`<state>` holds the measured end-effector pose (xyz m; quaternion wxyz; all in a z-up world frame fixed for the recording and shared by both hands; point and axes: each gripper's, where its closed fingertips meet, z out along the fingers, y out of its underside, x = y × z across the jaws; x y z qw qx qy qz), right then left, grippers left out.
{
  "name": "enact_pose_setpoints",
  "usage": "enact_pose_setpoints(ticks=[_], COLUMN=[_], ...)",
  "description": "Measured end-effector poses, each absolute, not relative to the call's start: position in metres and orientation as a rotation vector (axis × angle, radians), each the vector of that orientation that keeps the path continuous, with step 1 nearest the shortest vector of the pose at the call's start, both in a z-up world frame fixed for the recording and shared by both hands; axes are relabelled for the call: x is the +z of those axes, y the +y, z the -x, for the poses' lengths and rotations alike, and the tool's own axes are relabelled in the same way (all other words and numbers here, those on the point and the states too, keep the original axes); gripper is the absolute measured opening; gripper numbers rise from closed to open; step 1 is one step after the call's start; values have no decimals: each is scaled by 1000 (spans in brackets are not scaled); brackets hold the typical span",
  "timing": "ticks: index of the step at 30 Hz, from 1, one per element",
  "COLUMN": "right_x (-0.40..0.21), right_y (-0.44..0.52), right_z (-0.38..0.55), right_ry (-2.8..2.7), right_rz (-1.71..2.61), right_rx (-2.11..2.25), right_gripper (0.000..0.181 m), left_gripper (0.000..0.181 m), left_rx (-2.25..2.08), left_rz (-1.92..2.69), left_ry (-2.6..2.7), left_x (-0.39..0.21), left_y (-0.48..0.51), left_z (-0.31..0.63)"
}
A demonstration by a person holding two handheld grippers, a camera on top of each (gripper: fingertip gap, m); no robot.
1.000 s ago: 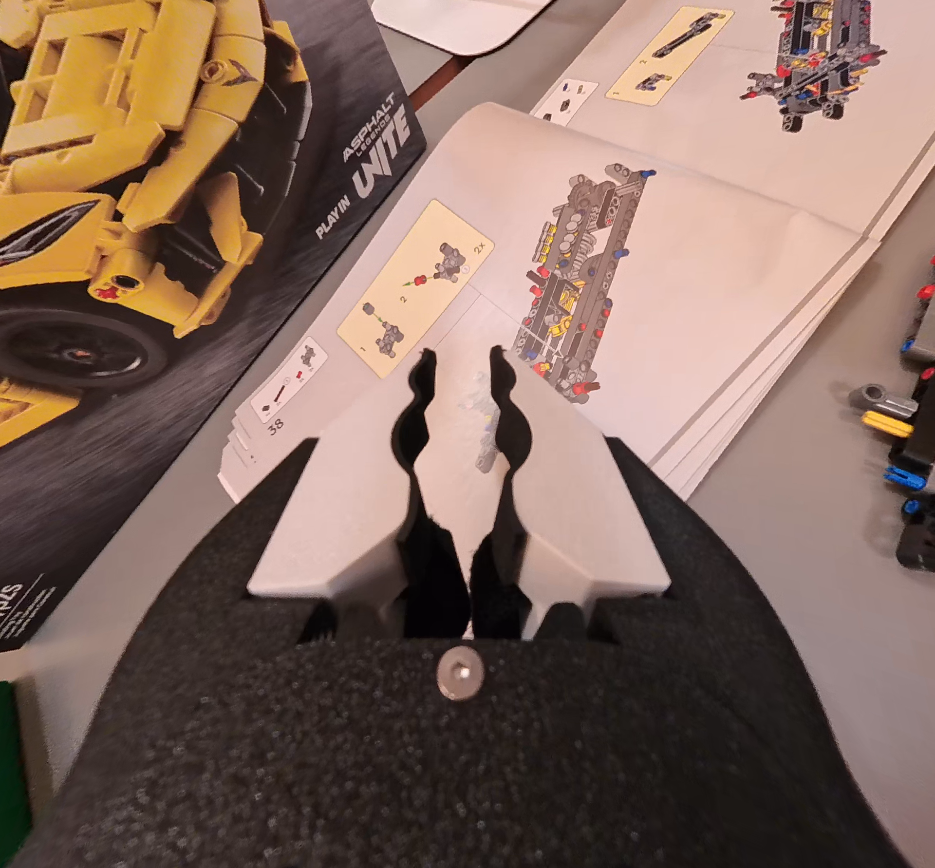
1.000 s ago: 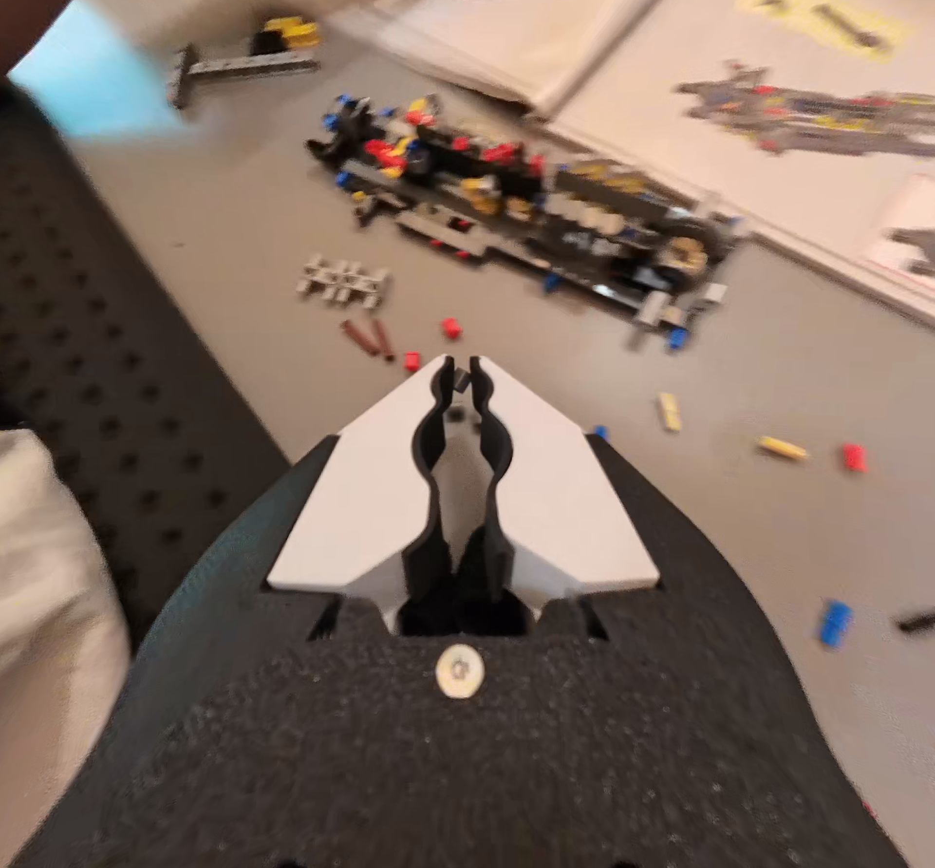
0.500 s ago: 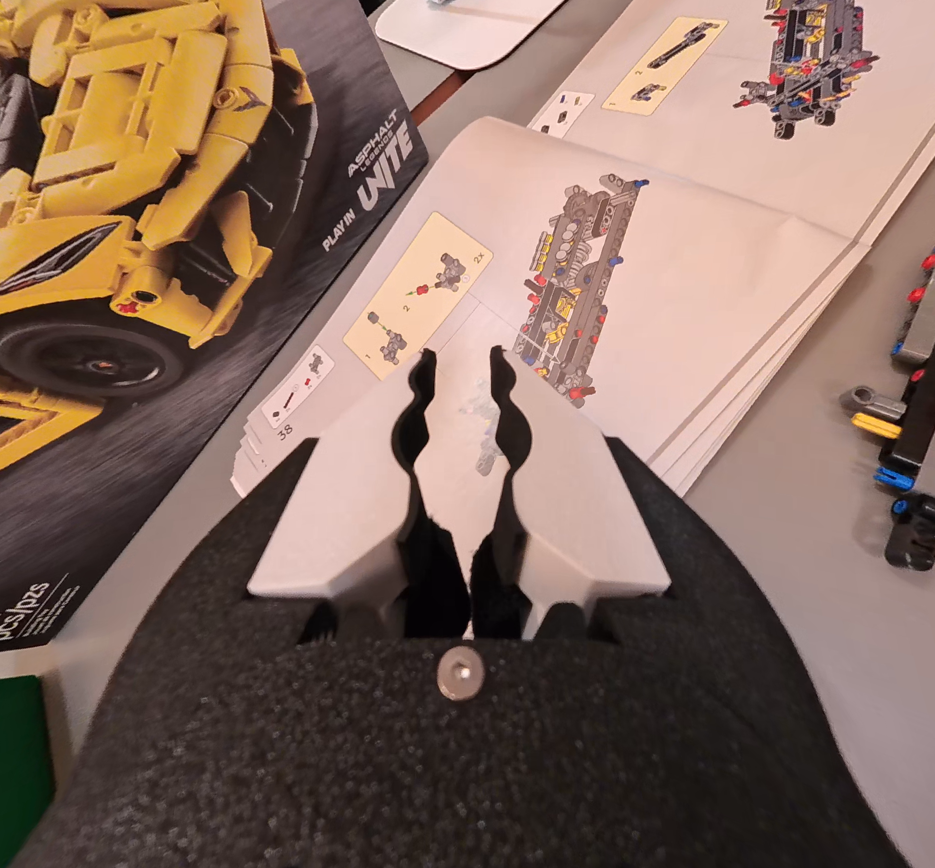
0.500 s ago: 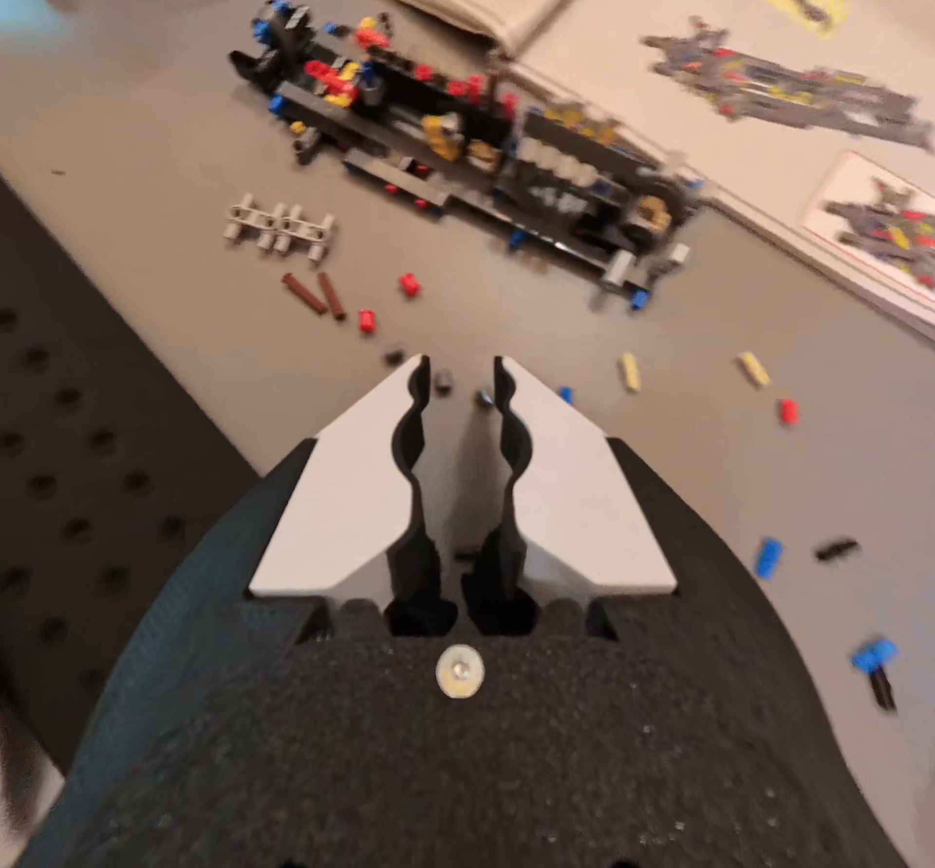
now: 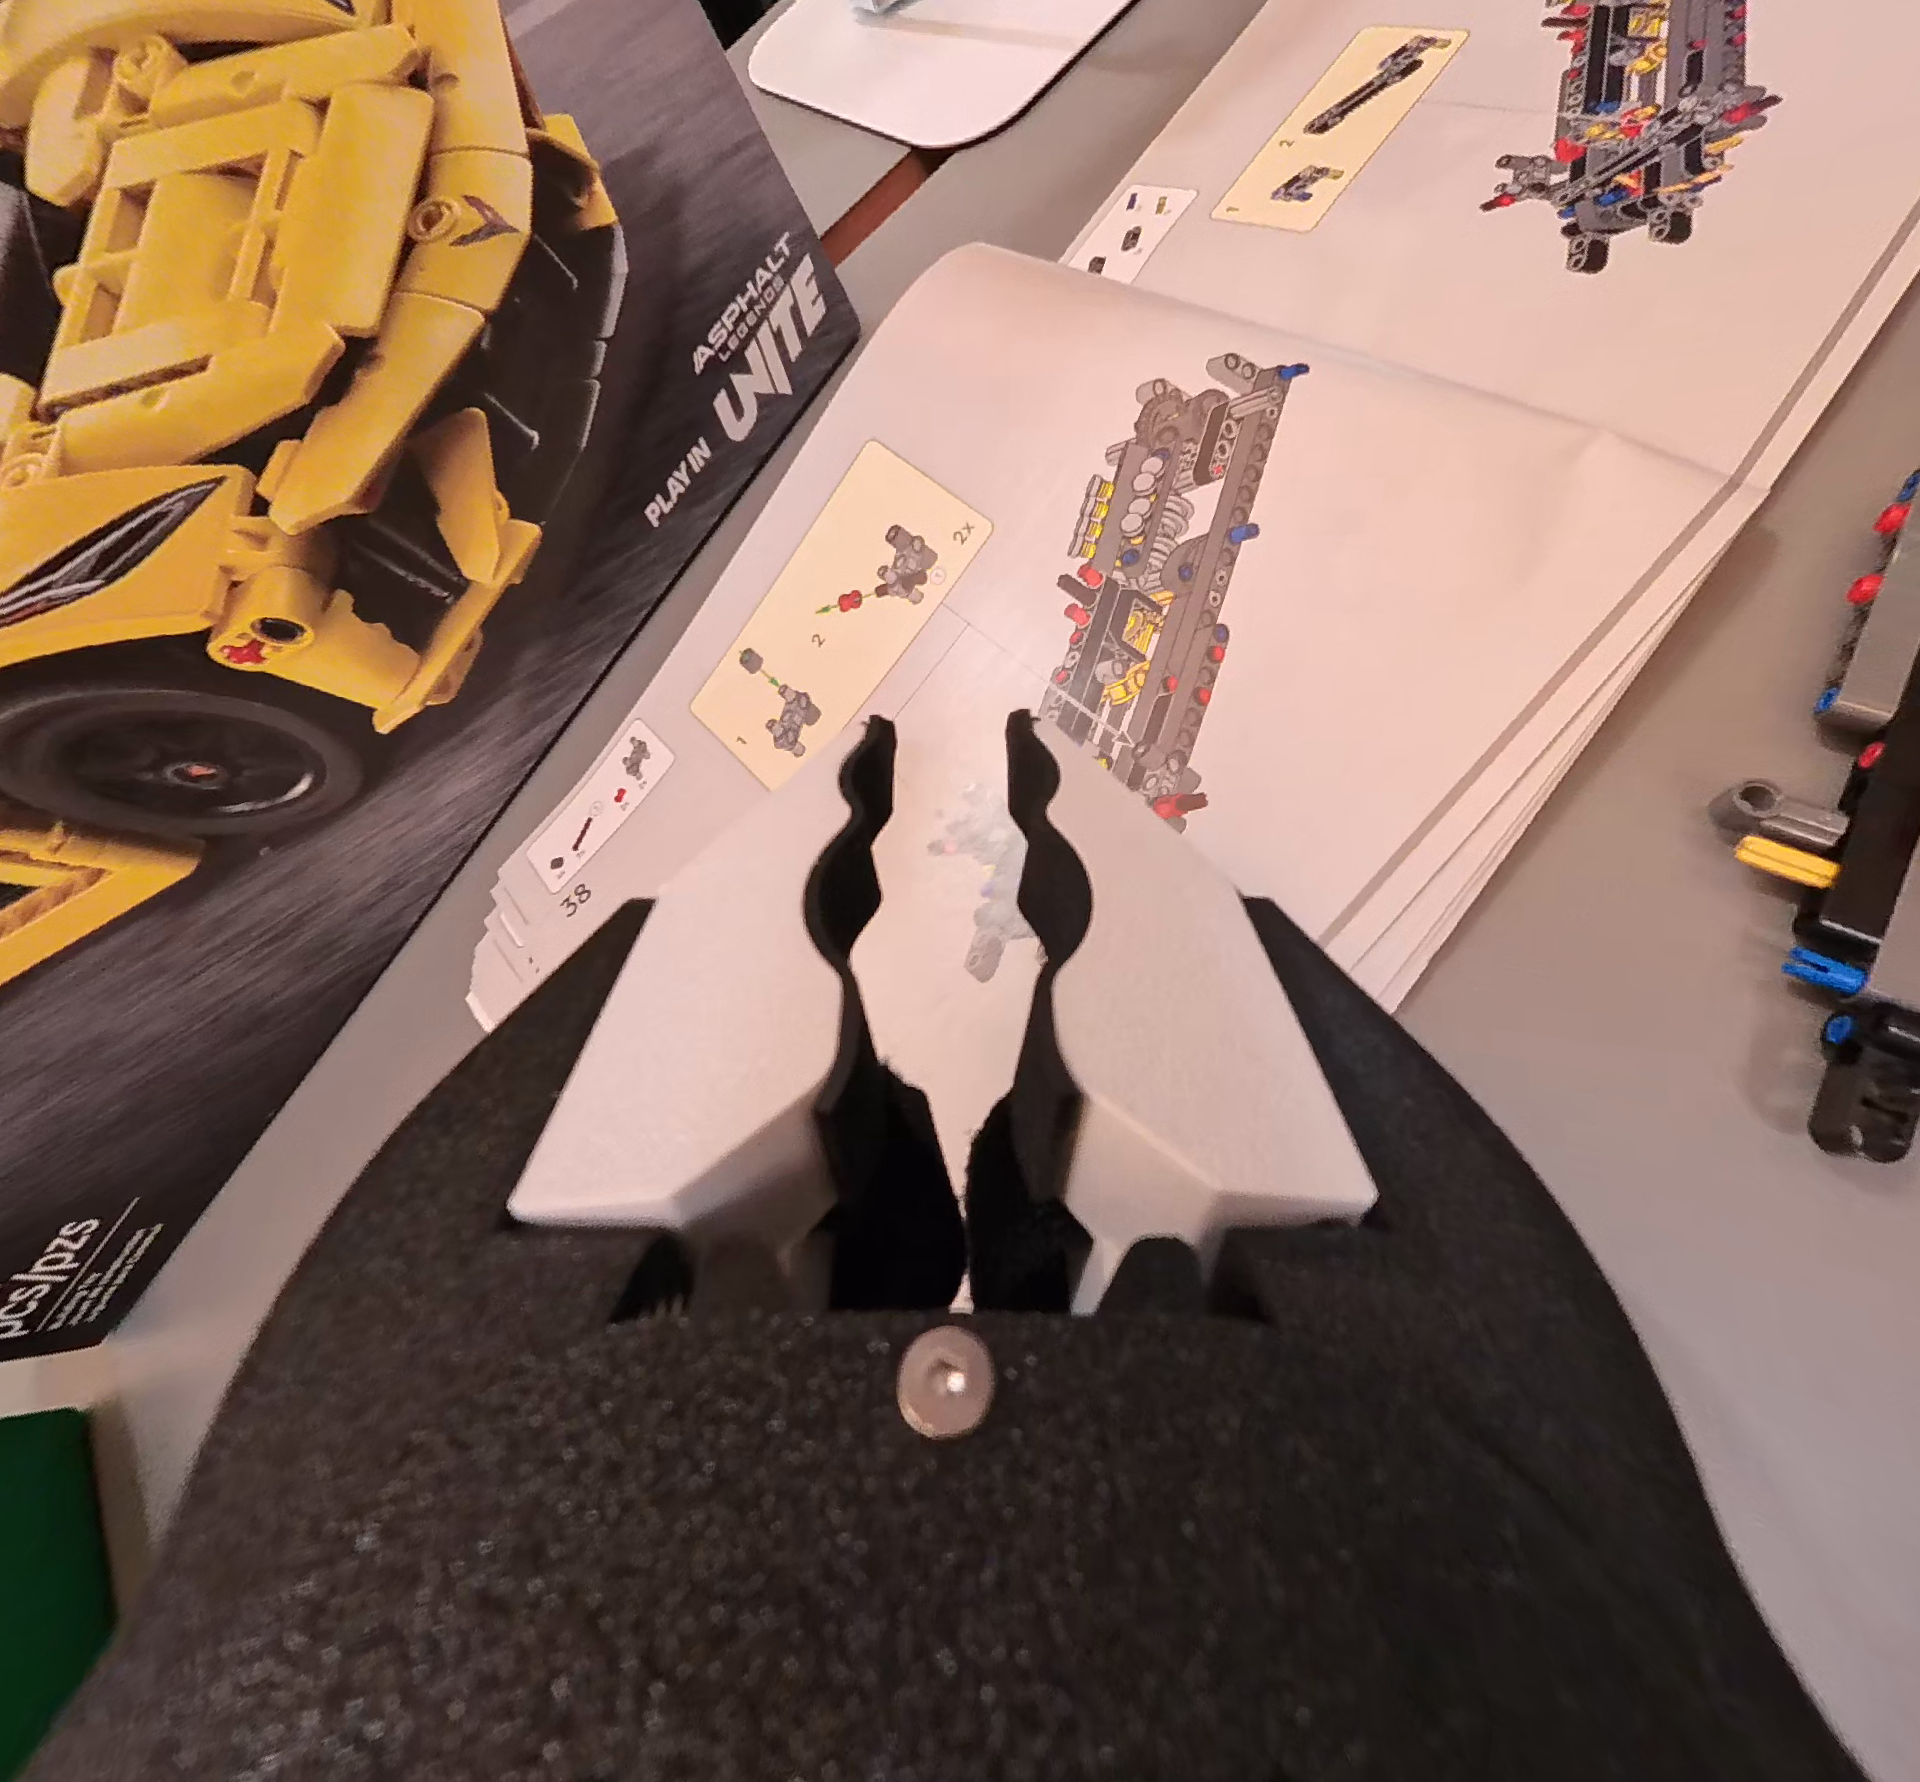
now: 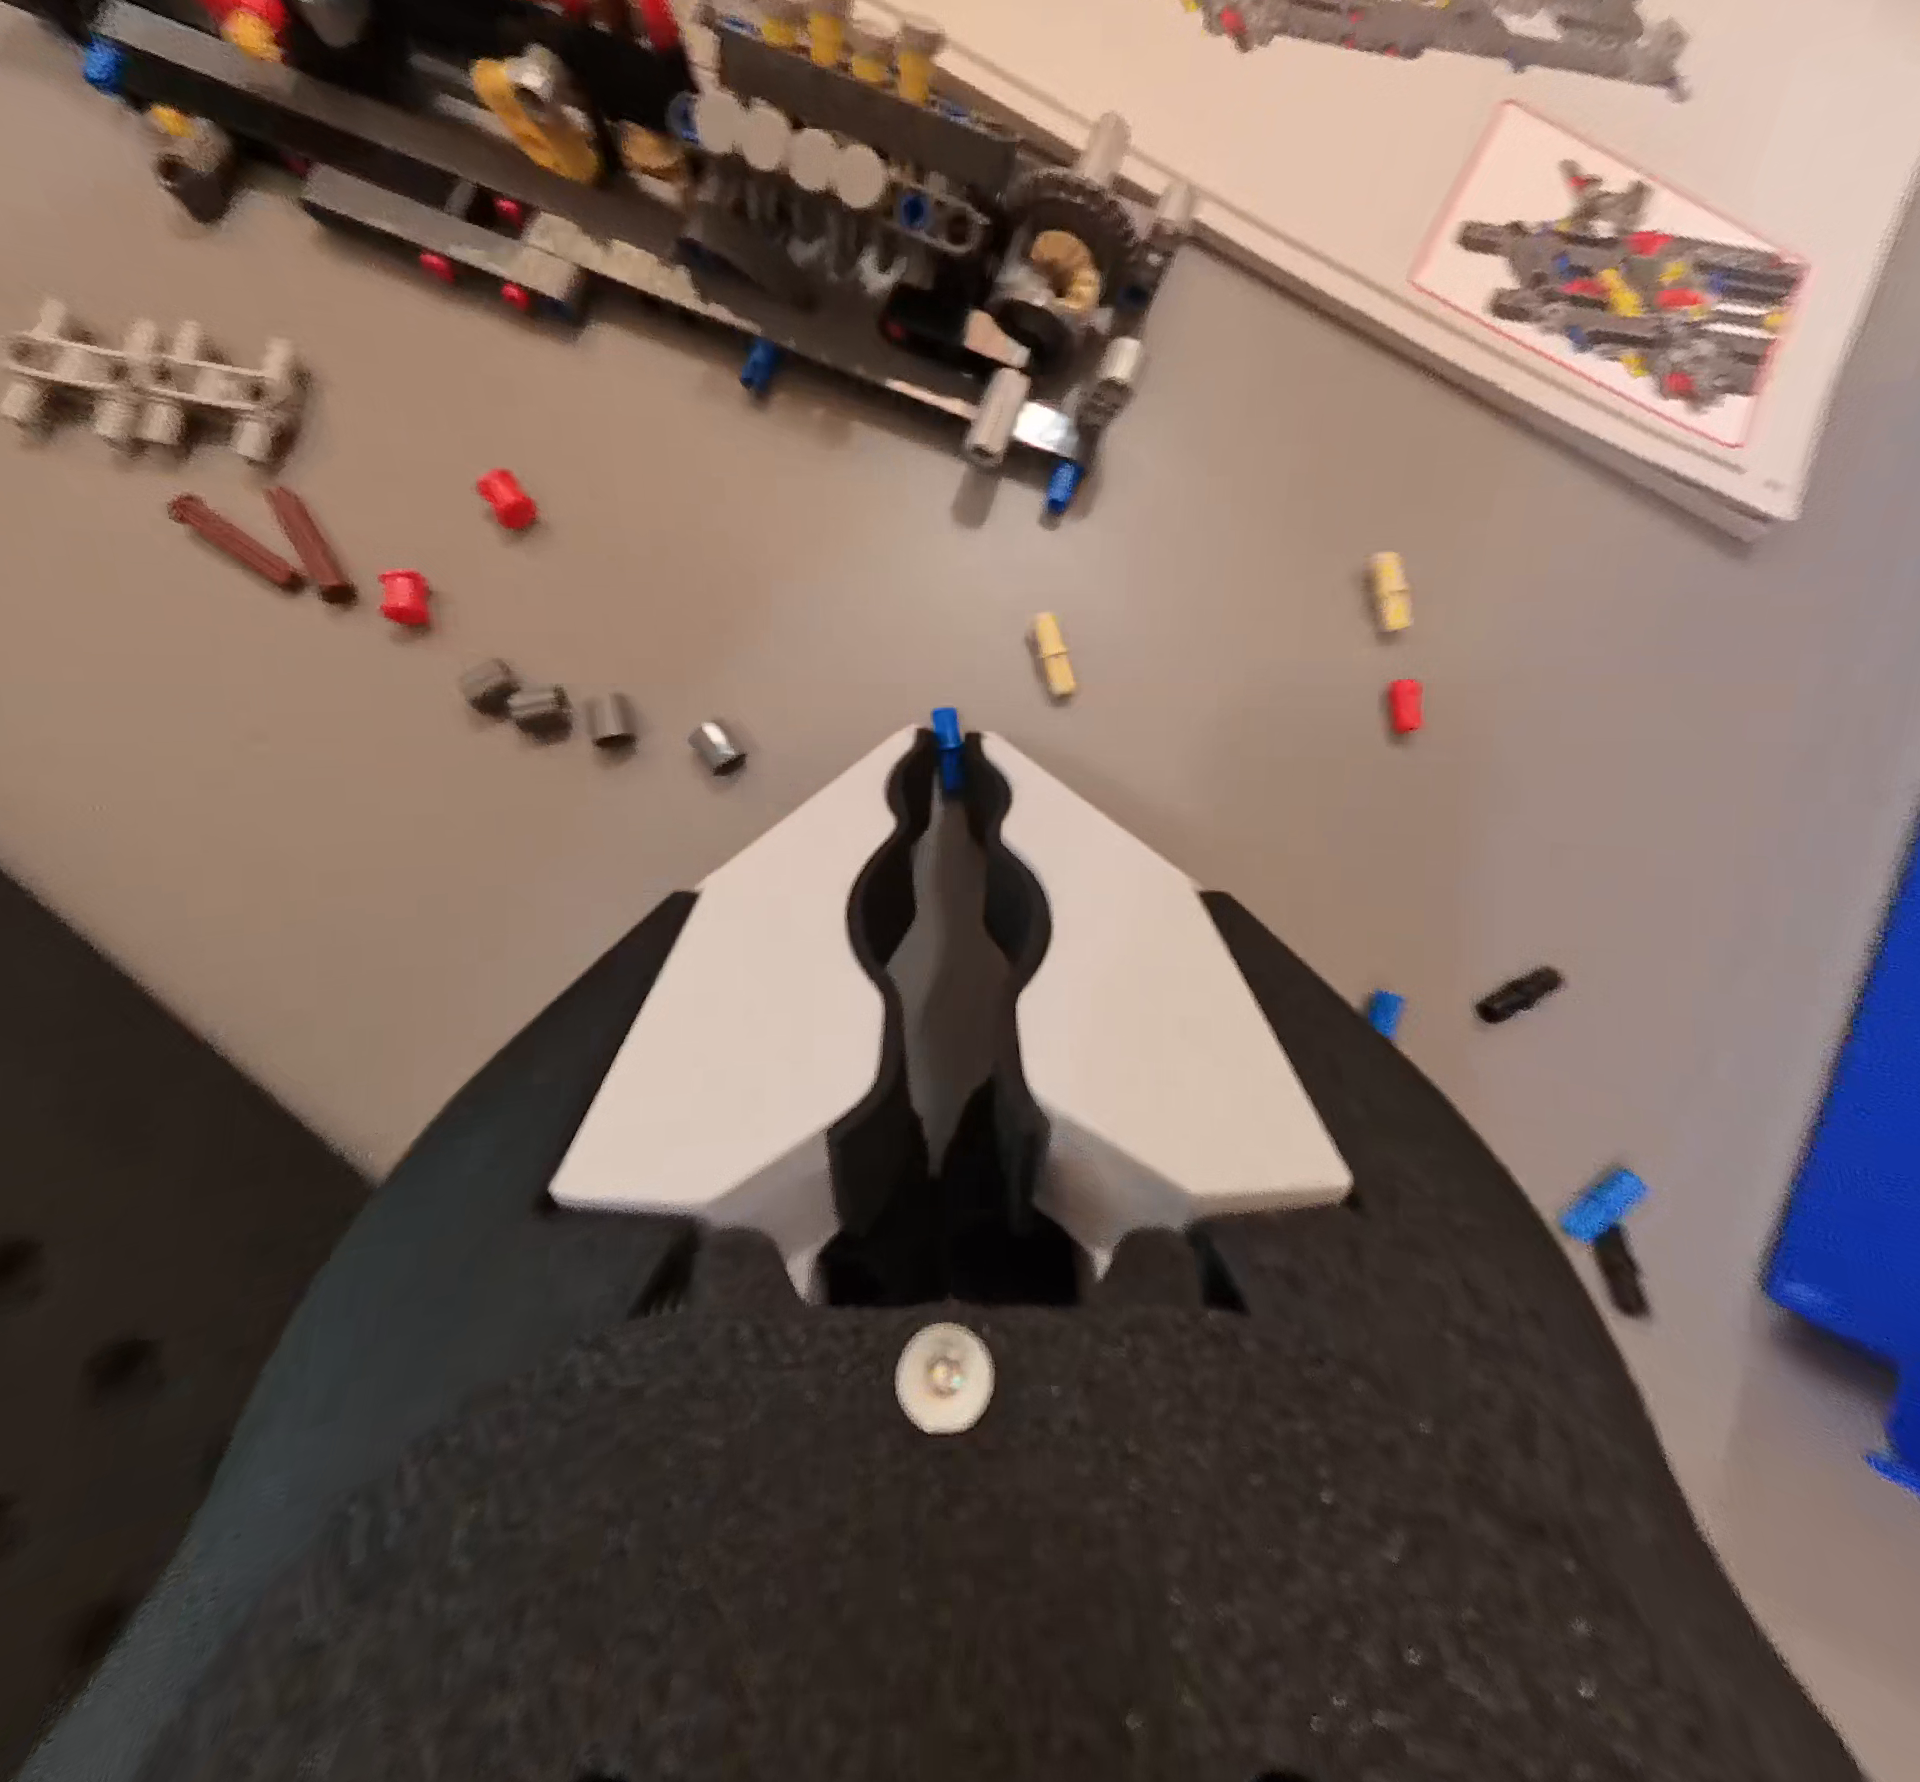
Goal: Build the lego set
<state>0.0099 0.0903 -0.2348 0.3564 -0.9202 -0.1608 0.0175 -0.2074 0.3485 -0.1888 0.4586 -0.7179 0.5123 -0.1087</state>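
Since the earlier frame, right gripper [image 6: 948, 745] has closed on a blue pin [image 6: 947, 741], apparently by its tip; left gripper [image 5: 951, 730] hangs spread over the instruction booklet [image 5: 1351, 610]. Shallow grip risks dropping the pin short of the chassis [image 6: 644, 153].

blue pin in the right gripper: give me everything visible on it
The blue pin is a small, bright blue plastic connector peg, short and cylindrical. It sits pinched at the very tips of the right gripper, whose black-lined white fingers have closed on its sides. Its top end pokes out past the fingertips; its lower end is hidden between them. It points roughly along the fingers, above the grey table; whether it touches the surface cannot be told.
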Motion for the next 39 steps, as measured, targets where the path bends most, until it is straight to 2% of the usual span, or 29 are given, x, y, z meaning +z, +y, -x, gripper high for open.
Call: enact_pose_setpoints(ticks=[4, 8, 12, 14, 18, 19, 20, 25, 29, 30, 33, 39], right_x=[-234, -232, -214, -214, -231, -234, -234, -233, -233, -233, -219, -218], right_y=[87, 81, 97, 105, 115, 115, 116, 106, 91, 90, 105, 148], right_z=[-71, -106, -61, -34, -26, -24, -22, -87, -118, -119, -106, -91], right_ry=[-241, -133, -195, -263, -404, -430, -431, -245, -66, -53, -57, -94], right_rz=[2435, 2447, 2338, 2323, 2351, 2360, 2349, 2405, 2442, 2434, 2344, 2295], right_rx=[-182, -205, 97, 206, 72, 58, 64, -230, -227, -231, -174, -83], right_gripper=[4, 4, 26, 31, 21, 17, 4, 3, 3, 4, 22, 23], left_gripper=[21, 21, 21, 21, 21, 21, 21, 21, 21, 21, 21, 21], left_rx=[-265, -266, -263, -264, -267, -270, -271, -270, -284, -281, -283, -285], left_rz=[1764, 1759, 1762, 1764, 1759, 1756, 1756, 1758, 1754, 1753, 1754, 1748], left_ry=[1263, 1268, 1272, 1274, 1280, 1282, 1283, 1281, 1277, 1279, 1282, 1278], left_x=[-188, -187, -188, -189, -190, -189, -190, -190, -187, -187, -188, -185], left_y=[348, 347, 347, 347, 345, 345, 345, 346, 344, 344, 344, 343], left_z=[207, 206, 206, 206, 204, 204, 204, 205, 204, 204, 203, 203])
